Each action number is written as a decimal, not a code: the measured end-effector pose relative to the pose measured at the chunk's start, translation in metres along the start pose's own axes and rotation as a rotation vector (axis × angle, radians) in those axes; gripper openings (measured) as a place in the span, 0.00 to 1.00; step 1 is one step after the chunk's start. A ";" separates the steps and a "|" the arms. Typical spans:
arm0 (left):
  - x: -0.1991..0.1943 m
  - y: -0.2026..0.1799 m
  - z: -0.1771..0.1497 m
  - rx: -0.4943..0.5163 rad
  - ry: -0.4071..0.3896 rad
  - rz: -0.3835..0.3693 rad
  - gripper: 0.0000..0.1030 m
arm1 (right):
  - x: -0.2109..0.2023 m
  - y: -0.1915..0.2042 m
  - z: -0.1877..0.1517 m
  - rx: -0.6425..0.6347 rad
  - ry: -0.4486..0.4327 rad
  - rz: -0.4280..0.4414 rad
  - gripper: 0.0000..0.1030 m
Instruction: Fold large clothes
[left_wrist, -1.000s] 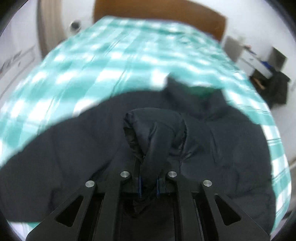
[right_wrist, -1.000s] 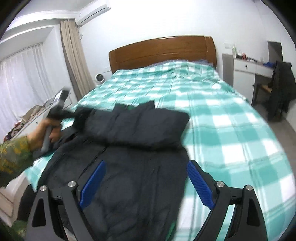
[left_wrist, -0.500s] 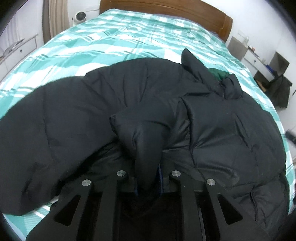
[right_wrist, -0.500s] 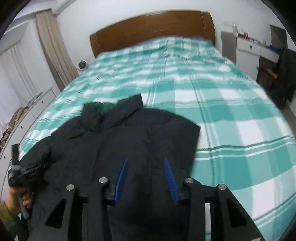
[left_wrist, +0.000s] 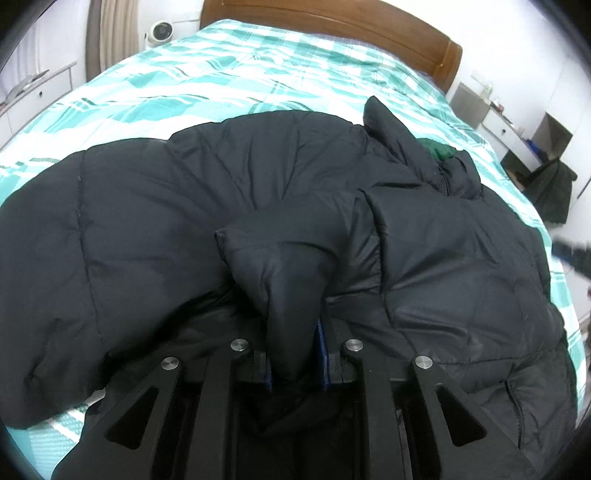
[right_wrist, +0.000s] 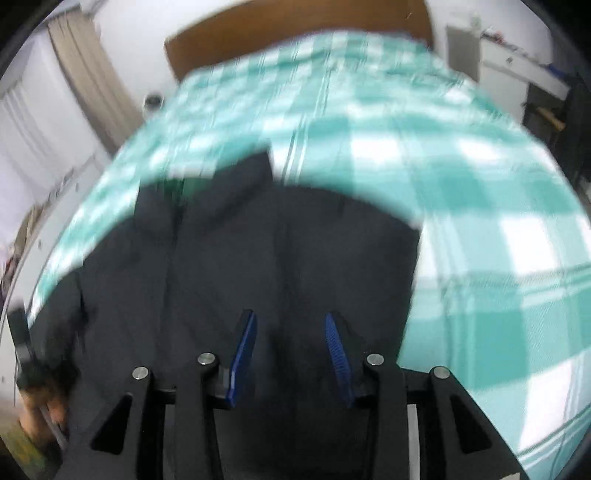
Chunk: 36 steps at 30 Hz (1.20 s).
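On the bed (left_wrist: 258, 74), seen from the left wrist, a black padded jacket (left_wrist: 147, 221) lay spread across the teal checked cover, its collar toward the wooden headboard (left_wrist: 369, 26). The left gripper (left_wrist: 295, 365) was clamped narrow on a pinched-up fold of the jacket, the cloth rising in a peak from between the blue pads. A small white fan (left_wrist: 159, 31) stood beside the bed's far corner (by the curtain).

From the right wrist, where everything was blurred, the same jacket (right_wrist: 295, 258) filled the lower middle over the checked bed (right_wrist: 480, 221). The right gripper (right_wrist: 291, 350) hung over the dark cloth, its jaws partly open with a clear gap between the blue pads; whether any cloth sat between them I could not tell. At the left edge a hand (right_wrist: 37, 402) gripped the other tool's handle.
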<state>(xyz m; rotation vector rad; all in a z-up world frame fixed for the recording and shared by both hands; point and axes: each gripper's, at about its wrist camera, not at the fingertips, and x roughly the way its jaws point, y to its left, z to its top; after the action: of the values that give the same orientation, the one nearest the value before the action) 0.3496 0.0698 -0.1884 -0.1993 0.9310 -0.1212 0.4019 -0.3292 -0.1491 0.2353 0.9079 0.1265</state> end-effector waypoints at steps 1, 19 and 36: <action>0.000 0.000 0.000 0.002 -0.001 0.001 0.17 | 0.004 -0.004 0.007 0.018 -0.007 0.001 0.38; 0.002 0.002 -0.004 -0.002 -0.019 -0.011 0.17 | -0.010 0.000 -0.054 -0.037 0.129 -0.008 0.40; -0.017 -0.003 -0.003 0.017 0.017 0.029 0.47 | -0.049 0.019 -0.116 -0.032 0.093 -0.064 0.82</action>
<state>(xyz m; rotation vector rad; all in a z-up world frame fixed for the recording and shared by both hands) 0.3370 0.0697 -0.1764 -0.1690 0.9492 -0.1042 0.2805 -0.3037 -0.1754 0.1719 1.0041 0.0932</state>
